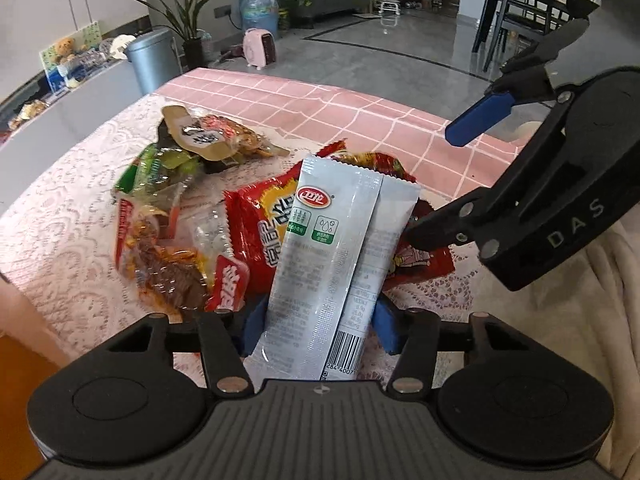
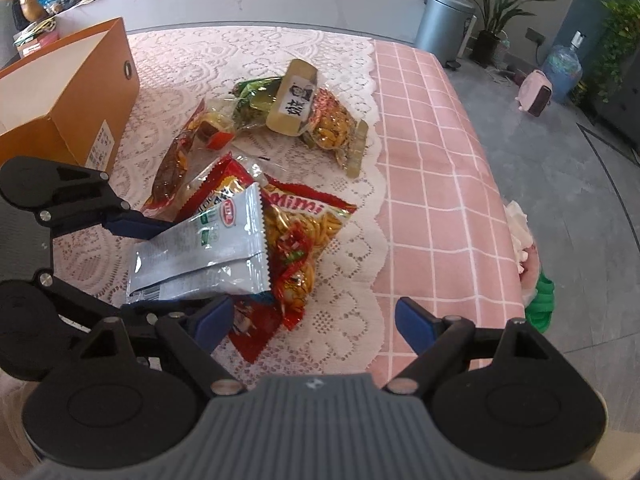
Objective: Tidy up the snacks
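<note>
Glossy grey floor [image 1: 400, 40]; dark chairs [image 1: 516, 12]

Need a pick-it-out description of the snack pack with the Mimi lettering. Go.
Start from the orange box at the table's far left, then come across the white lace cloth to the snack pile. The Mimi pack lies at the pile's near end, partly under the silver-grey sachet. It is the only red bag with yellow "Mimi" lettering and pictured golden sticks.
</note>
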`<state>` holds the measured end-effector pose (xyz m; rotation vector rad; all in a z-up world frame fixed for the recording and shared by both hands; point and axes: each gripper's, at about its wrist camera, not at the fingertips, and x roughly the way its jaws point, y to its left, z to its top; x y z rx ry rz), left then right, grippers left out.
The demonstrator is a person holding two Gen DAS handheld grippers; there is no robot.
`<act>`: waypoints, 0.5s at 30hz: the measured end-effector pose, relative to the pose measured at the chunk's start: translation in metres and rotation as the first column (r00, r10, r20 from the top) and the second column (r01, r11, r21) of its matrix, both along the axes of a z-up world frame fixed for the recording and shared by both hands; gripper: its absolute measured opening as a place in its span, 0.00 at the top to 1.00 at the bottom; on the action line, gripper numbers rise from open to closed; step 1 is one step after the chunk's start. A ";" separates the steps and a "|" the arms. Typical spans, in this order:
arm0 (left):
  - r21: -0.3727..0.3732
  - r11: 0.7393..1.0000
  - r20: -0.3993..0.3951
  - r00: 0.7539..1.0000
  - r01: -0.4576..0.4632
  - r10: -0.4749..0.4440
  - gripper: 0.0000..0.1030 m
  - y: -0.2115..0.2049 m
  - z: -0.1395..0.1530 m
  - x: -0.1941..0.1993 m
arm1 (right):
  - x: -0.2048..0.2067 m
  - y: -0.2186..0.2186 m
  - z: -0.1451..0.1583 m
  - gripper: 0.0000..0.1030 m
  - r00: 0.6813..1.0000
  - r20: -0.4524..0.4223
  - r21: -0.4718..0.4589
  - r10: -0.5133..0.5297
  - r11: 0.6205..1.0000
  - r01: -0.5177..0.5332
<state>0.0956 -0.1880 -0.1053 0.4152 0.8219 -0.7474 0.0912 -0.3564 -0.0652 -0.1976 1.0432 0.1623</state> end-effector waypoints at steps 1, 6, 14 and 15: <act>0.004 1.000 0.005 1.000 -0.010 0.010 0.40 0.002 0.002 -0.002 | 0.000 0.001 0.001 0.17 1.000 0.006 0.002 0.012 1.000 -0.012; 0.038 0.995 0.045 0.995 -0.094 0.092 0.41 0.019 0.018 -0.010 | -0.002 0.015 0.005 0.12 0.992 0.040 -0.015 0.120 0.993 -0.119; 0.048 0.976 0.068 0.975 -0.214 0.211 0.41 0.053 0.042 -0.023 | 0.000 0.058 0.000 0.06 0.938 0.018 -0.088 0.345 0.935 -0.342; 0.041 0.974 0.070 0.973 -0.222 0.219 0.41 0.056 0.046 -0.024 | 0.003 0.063 -0.002 0.06 0.933 -0.002 -0.084 0.359 0.930 -0.358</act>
